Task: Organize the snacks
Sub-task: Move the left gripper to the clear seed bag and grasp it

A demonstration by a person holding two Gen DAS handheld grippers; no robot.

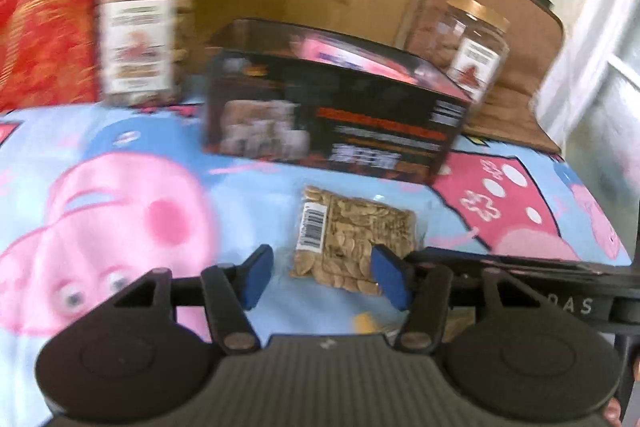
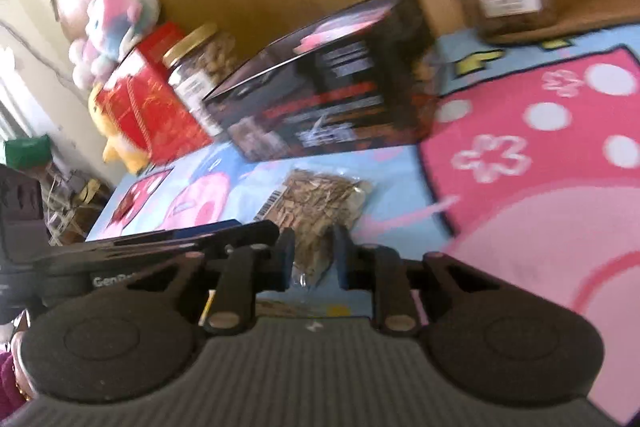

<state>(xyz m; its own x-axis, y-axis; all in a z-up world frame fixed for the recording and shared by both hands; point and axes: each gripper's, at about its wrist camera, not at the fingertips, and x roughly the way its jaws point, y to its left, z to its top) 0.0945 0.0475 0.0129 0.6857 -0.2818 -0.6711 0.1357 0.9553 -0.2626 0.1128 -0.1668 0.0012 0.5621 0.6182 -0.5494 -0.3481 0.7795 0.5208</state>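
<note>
A clear packet of pale seeds with a barcode label lies on the cartoon-pig blanket, just in front of a black snack box. My left gripper is open over the packet's near end; its left pad stands clear and its right pad overlaps the packet's corner. In the right wrist view, my right gripper is shut on the near end of the seed packet, whose wrapper is pinched between the fingers. The left gripper's black body lies close beside it.
Two gold-lidded nut jars flank the black box, with a red box at far left. Plush toys sit behind the red box. A brown board backs the bed; the right jar stands on a brown mat.
</note>
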